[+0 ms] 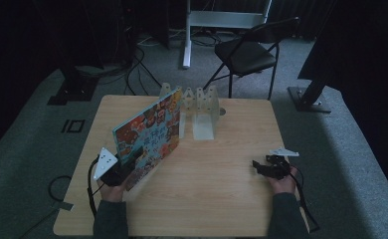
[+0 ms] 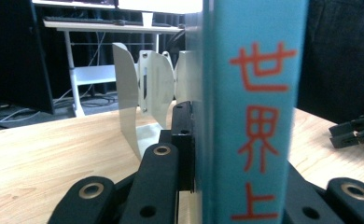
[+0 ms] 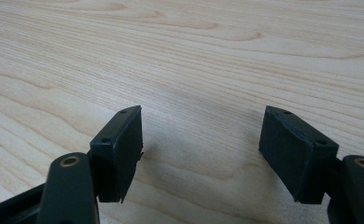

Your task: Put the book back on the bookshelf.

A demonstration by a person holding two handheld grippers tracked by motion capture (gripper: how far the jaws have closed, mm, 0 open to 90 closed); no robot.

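Left gripper clamps upright book; right gripper rests open.

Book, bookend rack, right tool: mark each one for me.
book (image 2: 255, 112), left gripper view, on the teal spine.
bookend rack (image 1: 204, 112), high view, on an upright white divider.
right tool (image 3: 201, 154), right gripper view, midway between its open fingertips.

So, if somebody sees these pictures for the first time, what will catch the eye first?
Most likely the colourful picture book, standing on edge at the left of the wooden table, with the left gripper shut on its near end; the turquoise spine carries red characters. Behind it, at the table's far edge, stand pale metal bookends. The right gripper rests open near the right edge, holding nothing.
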